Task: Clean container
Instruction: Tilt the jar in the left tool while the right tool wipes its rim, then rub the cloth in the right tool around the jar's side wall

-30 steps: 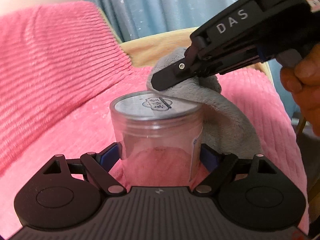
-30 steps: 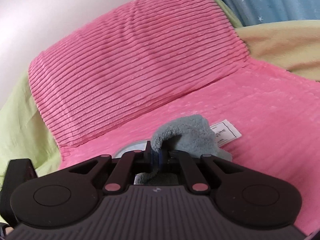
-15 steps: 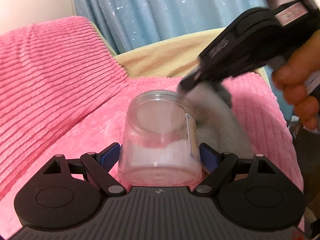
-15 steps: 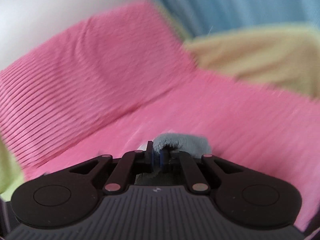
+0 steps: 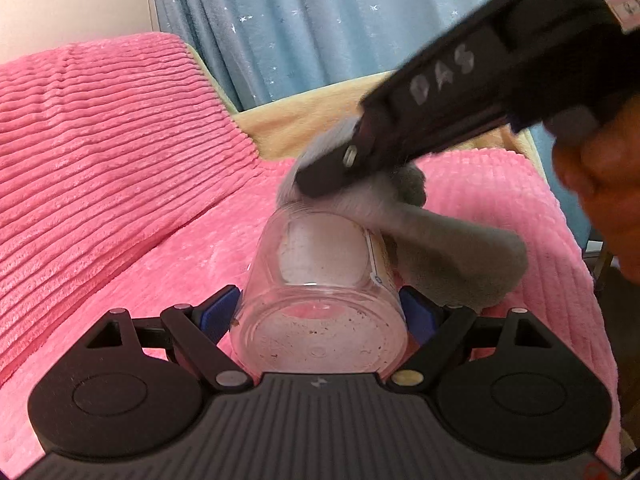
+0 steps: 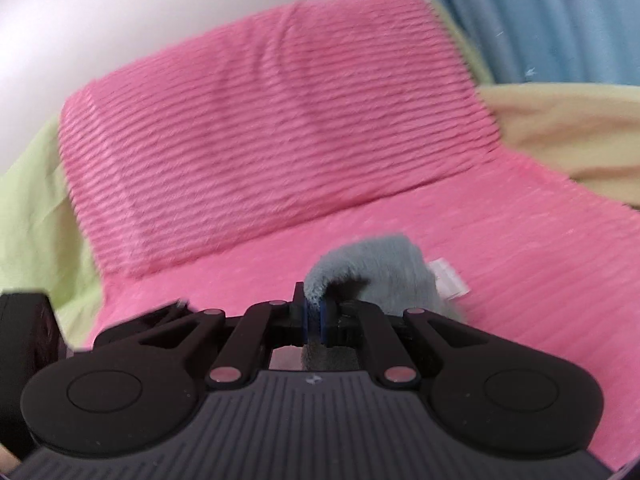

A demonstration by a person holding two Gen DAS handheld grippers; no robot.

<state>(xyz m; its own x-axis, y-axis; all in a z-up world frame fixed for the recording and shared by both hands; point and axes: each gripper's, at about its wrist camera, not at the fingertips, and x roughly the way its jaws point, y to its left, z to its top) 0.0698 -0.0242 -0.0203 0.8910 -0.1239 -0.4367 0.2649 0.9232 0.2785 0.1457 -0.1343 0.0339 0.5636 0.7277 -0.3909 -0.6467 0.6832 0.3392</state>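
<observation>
A clear plastic container (image 5: 320, 280) with a white label strip lies tilted, its speckled bottom toward the left wrist camera. My left gripper (image 5: 320, 314) is shut on its sides with blue pads. A grey fleece cloth (image 5: 452, 252) drapes over the container's far end and right side. My right gripper (image 5: 320, 180) comes in from the upper right, shut on that cloth and pressing it at the container's far end. In the right wrist view the right gripper (image 6: 314, 316) pinches the grey cloth (image 6: 372, 276), whose white tag sticks out; the container is hidden there.
A pink ribbed blanket (image 5: 100, 168) covers the seat and a cushion (image 6: 260, 120) behind. A person's hand (image 5: 600, 184) holds the right gripper at the right edge. Blue starred curtain (image 5: 300, 20) hangs behind; a beige cover (image 6: 568, 120) and green fabric (image 6: 36, 208) border the pink.
The container has tipped from upright, lid end up, to lying with its bottom toward the left camera. The right gripper with the cloth swung off and came back to its far end.
</observation>
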